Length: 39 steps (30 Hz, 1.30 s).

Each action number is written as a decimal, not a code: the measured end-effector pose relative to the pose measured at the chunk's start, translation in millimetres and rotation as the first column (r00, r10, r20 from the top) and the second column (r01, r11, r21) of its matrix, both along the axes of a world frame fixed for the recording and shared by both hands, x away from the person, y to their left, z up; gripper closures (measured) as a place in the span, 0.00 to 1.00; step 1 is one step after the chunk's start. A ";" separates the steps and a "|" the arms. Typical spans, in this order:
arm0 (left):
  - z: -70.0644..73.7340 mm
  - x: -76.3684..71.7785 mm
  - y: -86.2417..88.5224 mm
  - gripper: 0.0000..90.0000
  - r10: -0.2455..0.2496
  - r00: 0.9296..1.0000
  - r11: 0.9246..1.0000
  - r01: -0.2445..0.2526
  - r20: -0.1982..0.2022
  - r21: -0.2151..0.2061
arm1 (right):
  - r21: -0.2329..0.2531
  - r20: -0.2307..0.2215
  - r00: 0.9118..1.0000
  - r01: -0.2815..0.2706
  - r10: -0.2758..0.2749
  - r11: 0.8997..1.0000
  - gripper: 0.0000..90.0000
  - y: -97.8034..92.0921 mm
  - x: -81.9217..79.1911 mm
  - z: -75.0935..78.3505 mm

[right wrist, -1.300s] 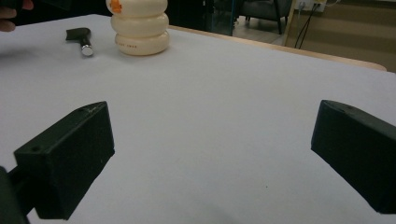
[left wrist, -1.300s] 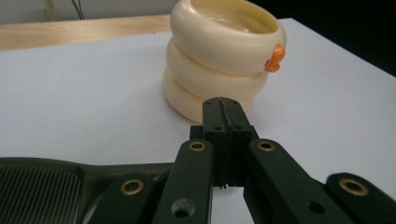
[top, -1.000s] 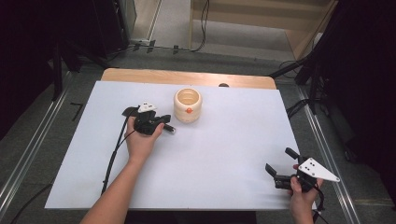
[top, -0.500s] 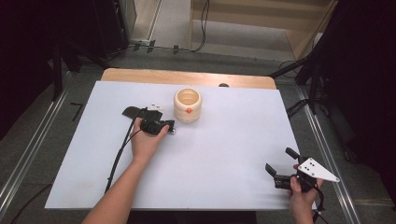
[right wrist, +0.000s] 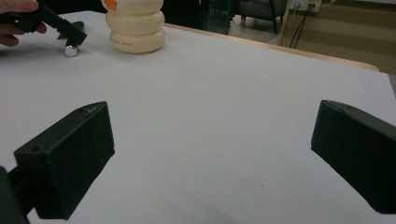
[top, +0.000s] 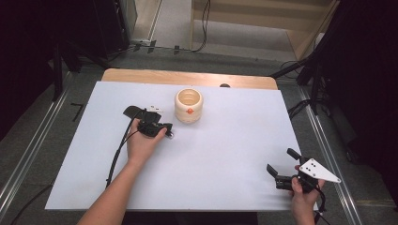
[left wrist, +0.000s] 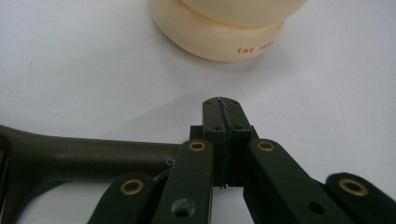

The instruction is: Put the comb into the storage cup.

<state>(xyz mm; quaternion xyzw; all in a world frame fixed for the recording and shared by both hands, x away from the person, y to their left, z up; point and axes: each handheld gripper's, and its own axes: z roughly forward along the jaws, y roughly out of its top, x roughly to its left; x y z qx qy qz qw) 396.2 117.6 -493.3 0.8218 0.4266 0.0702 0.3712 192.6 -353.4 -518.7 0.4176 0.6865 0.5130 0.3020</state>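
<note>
left gripper [top: 165, 127] is held with its jaws pressed together, empty, just beside the cream jar [top: 188, 106], which is not yet grasped. right gripper [top: 280, 166] is kept wide open, well apart, so the main work is judged as not begun.

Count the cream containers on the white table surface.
1: the cream ribbed container stands upright near the table's far edge, just right of the shut left gripper. The open right gripper sits at the near right corner.

Your left gripper [top: 165, 126] drifted slightly rightward, toward you, jaws now pressed together just short of cream jar [top: 188, 105].
</note>
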 end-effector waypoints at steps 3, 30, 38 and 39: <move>0.8 -1.1 0.1 1.00 0.001 1.000 1.000 -0.001 -0.005 0.008 | 0.002 0.000 1.000 0.001 -0.001 1.000 0.00 -0.1 0.0 0.0; 8.8 -38.5 44.4 1.00 -0.025 0.998 0.993 0.030 -0.054 0.110 | -0.003 -0.002 1.000 0.007 -0.007 1.000 0.00 -0.4 0.2 -0.1; 7.9 -50.9 73.4 1.00 0.000 0.997 0.991 0.009 -0.071 0.134 | -0.005 -0.003 1.000 0.011 -0.011 1.000 0.00 -0.2 0.3 -0.2; 7.6 -52.8 77.1 1.00 0.006 0.998 0.991 0.003 -0.070 0.136 | -0.005 -0.003 1.000 0.011 -0.011 1.000 0.00 -0.2 0.3 -0.2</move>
